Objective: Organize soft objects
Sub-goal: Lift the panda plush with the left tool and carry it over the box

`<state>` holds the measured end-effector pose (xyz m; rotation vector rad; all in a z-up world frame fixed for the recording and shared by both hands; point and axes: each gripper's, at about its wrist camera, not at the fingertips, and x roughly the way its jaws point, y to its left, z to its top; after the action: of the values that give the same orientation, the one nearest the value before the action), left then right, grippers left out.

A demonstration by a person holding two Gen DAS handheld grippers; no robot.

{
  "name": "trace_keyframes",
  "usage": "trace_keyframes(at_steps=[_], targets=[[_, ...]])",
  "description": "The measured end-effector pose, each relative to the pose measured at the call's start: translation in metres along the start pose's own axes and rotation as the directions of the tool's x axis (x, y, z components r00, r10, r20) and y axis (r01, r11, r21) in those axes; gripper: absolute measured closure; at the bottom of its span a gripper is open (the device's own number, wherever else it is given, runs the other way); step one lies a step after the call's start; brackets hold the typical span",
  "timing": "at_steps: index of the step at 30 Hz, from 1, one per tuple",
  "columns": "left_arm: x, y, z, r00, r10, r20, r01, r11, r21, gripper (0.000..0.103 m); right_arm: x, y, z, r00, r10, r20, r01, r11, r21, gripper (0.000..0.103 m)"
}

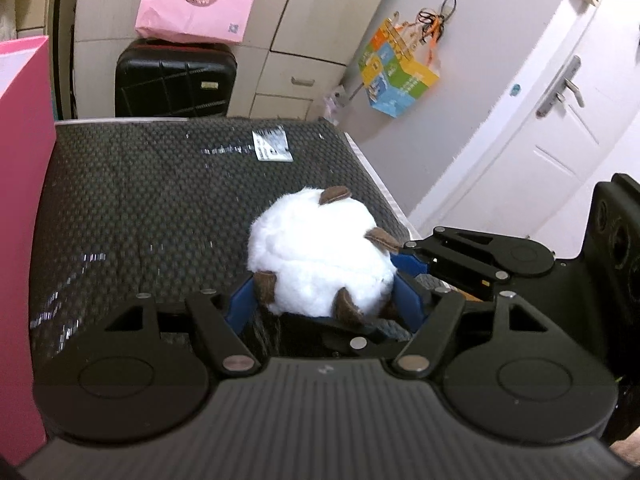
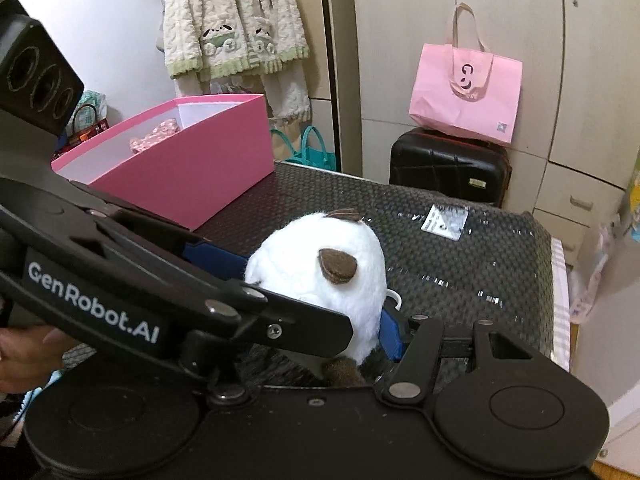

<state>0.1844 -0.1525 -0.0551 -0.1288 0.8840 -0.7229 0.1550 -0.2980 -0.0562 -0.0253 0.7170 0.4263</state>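
A round white plush toy (image 1: 316, 252) with small brown felt horns hangs just above the dark woven mattress (image 1: 140, 200). My left gripper (image 1: 324, 296) is shut on it, a blue pad pressing into each side. From the right, a blue fingertip (image 1: 414, 259) of my right gripper touches the toy beside a horn. In the right wrist view the plush toy (image 2: 320, 272) fills the middle. My right gripper (image 2: 332, 326) holds it too: its right pad (image 2: 390, 332) lies against the fur, and its left finger is hidden behind the left gripper's black body. The pink box (image 2: 192, 168) stands open at the back left.
A pink patterned soft item (image 2: 154, 140) lies in the box. A black suitcase (image 2: 448, 168) carrying a pink tote bag (image 2: 468, 96) stands beyond the mattress's far edge. Fluffy clothes (image 2: 236, 28) hang on the wall, a white door (image 1: 560, 120) is on the right, and a hand (image 2: 24, 356) holds the left gripper.
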Motion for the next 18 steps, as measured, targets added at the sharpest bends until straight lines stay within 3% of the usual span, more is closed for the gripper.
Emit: trace_keyframes(at_steps=[9,18], targets=[[-0.032,-0.001,-0.025,0.999,-0.035,-0.042,0.034,0.999,-0.018,0.033,-0.025,0.038,-0.014,1.000,-0.016,0.000,0.016,1.000,0.025,0.038],[-0.087,0.003,-0.044,1.000,-0.016,0.013,0.016,1.000,0.005,0.032,-0.049,0.090,-0.012,0.999,-0.025,0.045,0.027,0.999,-0.039,0.038]])
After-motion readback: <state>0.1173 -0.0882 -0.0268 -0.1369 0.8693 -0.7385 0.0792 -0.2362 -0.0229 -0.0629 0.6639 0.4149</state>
